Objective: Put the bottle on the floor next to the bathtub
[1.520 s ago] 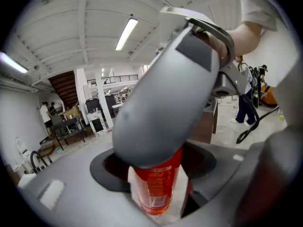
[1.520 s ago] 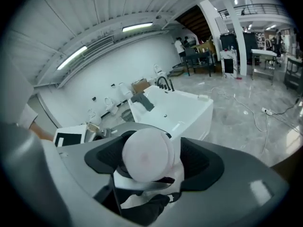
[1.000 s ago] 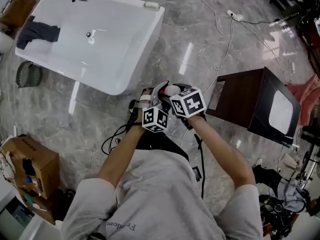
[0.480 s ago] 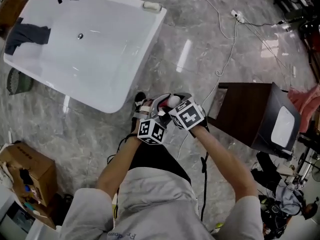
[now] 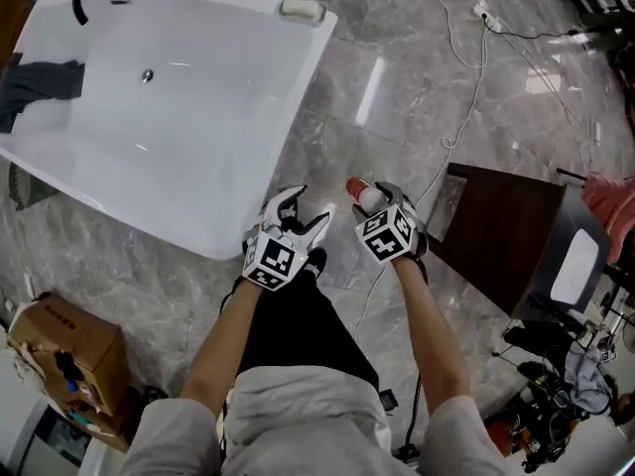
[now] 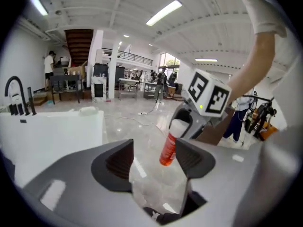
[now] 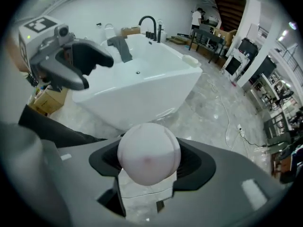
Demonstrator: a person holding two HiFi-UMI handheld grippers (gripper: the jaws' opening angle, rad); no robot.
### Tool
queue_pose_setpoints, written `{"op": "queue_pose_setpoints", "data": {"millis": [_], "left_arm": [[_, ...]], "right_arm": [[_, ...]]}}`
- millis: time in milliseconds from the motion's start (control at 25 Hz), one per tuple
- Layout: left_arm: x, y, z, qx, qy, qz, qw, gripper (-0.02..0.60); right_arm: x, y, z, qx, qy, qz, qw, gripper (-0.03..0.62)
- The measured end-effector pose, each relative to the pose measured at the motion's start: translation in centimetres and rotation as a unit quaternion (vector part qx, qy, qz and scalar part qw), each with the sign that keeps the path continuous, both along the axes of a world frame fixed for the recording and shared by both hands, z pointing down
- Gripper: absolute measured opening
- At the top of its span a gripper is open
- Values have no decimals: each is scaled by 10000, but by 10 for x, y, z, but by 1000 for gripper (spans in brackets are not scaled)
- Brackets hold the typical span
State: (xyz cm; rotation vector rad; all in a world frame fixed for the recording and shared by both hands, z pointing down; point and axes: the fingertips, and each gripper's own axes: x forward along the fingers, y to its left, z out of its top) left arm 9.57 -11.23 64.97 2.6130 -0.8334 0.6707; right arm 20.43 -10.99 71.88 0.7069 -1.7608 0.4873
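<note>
**Head view.** Pinching the bottle [image 5: 359, 189] at its white cap end with the right tongs [image 5: 375, 201], red body poking forward and left, up in the air, clear of the floor [image 5: 397, 97]. Holding the left tongs [image 5: 303, 214] just to the left of the right pair, spread, clasping nothing. Noting the bathtub [image 5: 283, 107] ahead and left of the left tongs, its corner close. Noting also a dark wooden cabinet [image 5: 496, 236] to the right of the right tongs and cables [image 5: 447, 144] ahead of both.

**Left gripper view.** Easing the jaws inward, wide apart, with only air between. Seeing the bottle beyond them, hanging tilted from the right tongs. Translucent orange-red, slim, cylindrical; likely plastic, though too small here to be sure.

**Right gripper view.** Pressing both ribbed dark pads [image 7: 104, 161] against the smooth, rounded cap [image 7: 149, 155], which fills the gap. Looking past it at the bathtub: glossy white, thick rounded rim, black tap [image 7: 149, 25] at the far end, dark cloth [image 7: 120, 46] draped over the edge.

**Step, as judged.** Carrying; bottle not yet set down.

**Next move.**
- Lowering the right tongs to bare floor between tongs and bathtub wall.
- Turning the bottle base-down and touching down flat.
- Only then spreading the jaws.

Minding the polished grey stone and the narrow base: easy to tip.
</note>
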Motion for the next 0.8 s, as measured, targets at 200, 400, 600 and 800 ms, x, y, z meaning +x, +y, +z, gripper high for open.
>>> {"op": "queue_pose_setpoints", "data": {"millis": [200, 400, 600, 800], "left_arm": [[-19, -51, 8, -58, 264, -216, 9994, 324], [-13, -83, 24, -96, 367, -151, 9992, 319], [6, -111, 34, -18, 550, -94, 9984, 273], [13, -138, 48, 119, 478, -405, 9980, 57]], "right_arm": [[15, -27, 41, 151, 508, 143, 9985, 288], [29, -62, 65, 251, -52, 1690, 9853, 288], [53, -112, 92, 630, -403, 2561, 9637, 288], [66, -147, 131, 562, -329, 2196, 9734, 288]]}}
